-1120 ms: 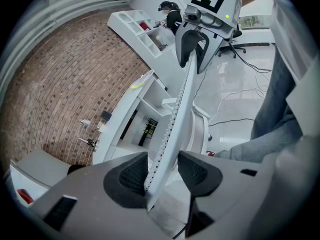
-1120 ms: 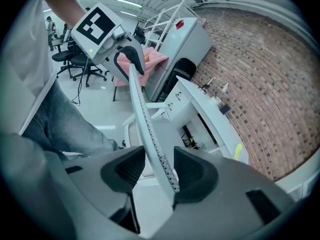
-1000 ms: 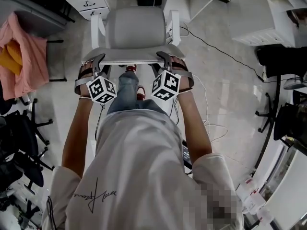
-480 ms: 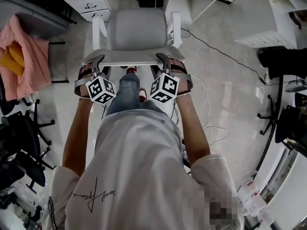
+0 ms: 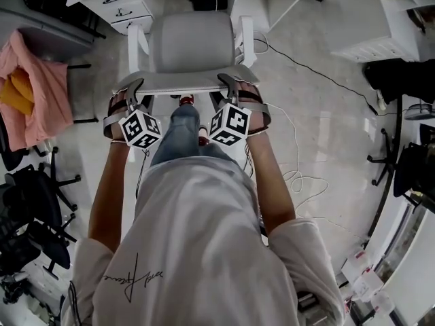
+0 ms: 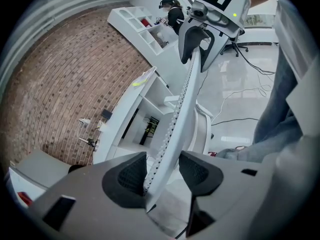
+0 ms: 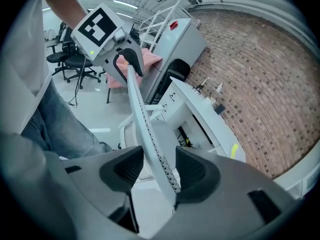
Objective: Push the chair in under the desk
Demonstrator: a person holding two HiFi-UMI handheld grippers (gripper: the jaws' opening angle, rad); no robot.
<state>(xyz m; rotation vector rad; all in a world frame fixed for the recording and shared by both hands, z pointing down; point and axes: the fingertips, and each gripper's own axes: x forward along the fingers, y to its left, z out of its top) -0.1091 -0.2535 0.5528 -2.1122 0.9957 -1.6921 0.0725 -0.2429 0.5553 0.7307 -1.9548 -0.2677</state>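
As their jaws have just been opening, left gripper [image 5: 134, 85] and right gripper [image 5: 228, 81] loosely straddle the chair [image 5: 194, 43] backrest, unclamped.

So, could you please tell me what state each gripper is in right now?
Left gripper: open, just been opening, chair back between its fingers.
Right gripper: open, just been opening, same chair back between.

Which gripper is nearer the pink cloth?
Left. The left gripper straddles the backrest at its left end, toward the pink cloth; right gripper straddles its right end. Their fingers have just been opening.
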